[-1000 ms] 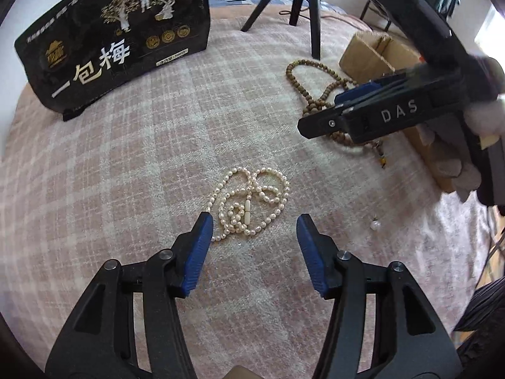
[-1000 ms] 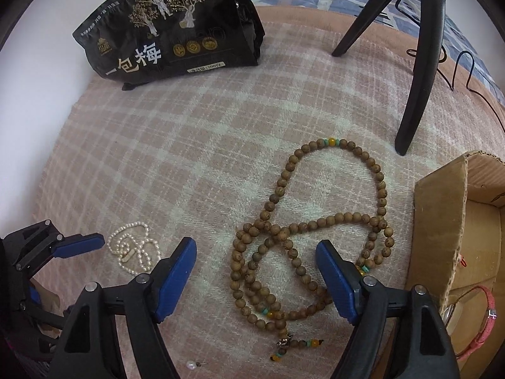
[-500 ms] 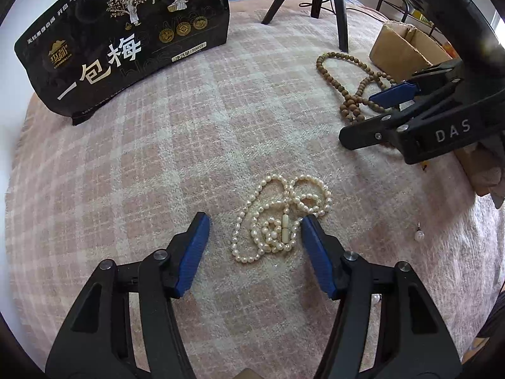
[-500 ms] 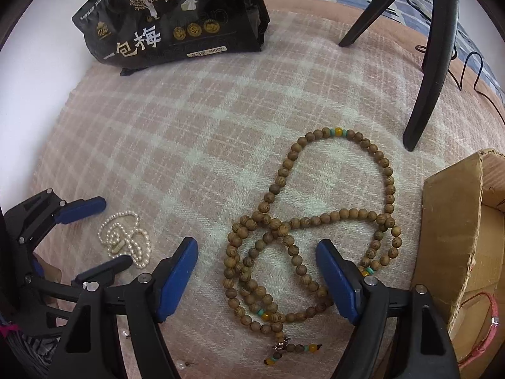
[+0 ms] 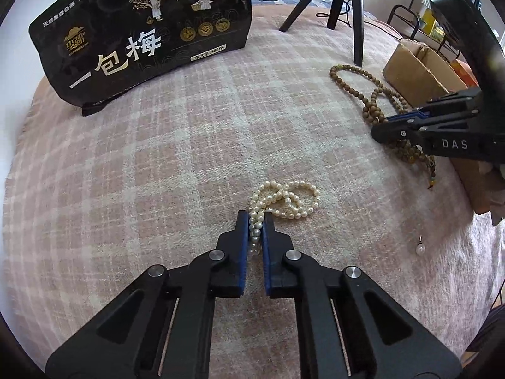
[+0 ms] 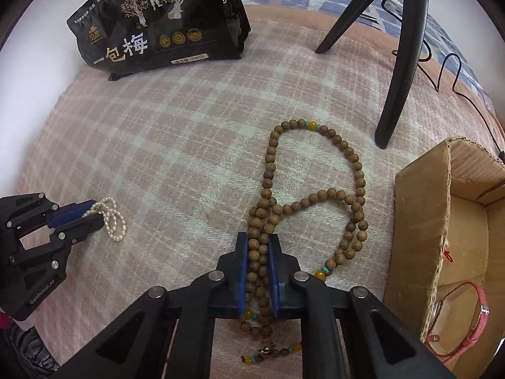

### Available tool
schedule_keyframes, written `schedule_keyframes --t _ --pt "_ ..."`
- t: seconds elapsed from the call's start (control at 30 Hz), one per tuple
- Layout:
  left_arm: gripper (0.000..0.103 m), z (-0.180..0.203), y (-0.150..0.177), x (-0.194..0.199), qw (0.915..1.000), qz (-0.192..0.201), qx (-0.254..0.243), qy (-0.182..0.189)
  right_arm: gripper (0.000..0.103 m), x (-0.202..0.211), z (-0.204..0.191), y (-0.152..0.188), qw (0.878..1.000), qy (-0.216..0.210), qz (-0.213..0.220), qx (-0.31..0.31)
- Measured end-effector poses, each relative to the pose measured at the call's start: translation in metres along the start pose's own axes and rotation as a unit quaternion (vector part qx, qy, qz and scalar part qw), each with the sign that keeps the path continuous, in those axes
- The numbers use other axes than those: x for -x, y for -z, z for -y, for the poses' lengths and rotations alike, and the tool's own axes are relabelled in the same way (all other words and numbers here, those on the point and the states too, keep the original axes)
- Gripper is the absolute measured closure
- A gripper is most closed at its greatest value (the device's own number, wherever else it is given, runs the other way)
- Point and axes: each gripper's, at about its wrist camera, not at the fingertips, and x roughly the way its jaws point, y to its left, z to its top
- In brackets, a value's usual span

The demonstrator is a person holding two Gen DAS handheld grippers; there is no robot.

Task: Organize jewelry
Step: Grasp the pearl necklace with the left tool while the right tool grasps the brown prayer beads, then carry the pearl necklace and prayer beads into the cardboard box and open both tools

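Observation:
A white pearl necklace lies bunched on the pink checked blanket. My left gripper is shut on its near strands; it also shows in the right wrist view with the pearl necklace. A brown wooden bead necklace lies on the blanket beside a cardboard box. My right gripper is shut on a bundle of its strands; it also shows in the left wrist view, over the bead necklace.
A black snack bag stands at the back left. Black tripod legs stand at the back right. The box holds a pink bracelet. A loose pearl pendant lies to the right of the pearls.
Both grippers have moved forward and down and closed: the left on the pearl necklace, the right on the wooden bead necklace. Both were open before.

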Motion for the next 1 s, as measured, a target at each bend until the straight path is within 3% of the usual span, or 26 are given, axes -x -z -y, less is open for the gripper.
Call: schedule_keyframes --t 0.43,0.67,1.0 --pt "0.098 -0.004 -0.003 0.043 0.9985 0.040 0.033 0.016 0.094 0.052 -0.015 0.040 0.997 -0.054 0.051 -0.025" --pt "0.098 -0.002 -0.003 0.079 0.9959 0.073 0.048 0.027 0.094 0.103 -0.014 0.038 0.992 -0.070 0.094 -0.038" --pt "0.098 0.013 -0.007 0.126 0.9914 0.113 0.052 0.041 0.094 0.180 -0.018 0.060 0.984 -0.081 0.157 -0.030"
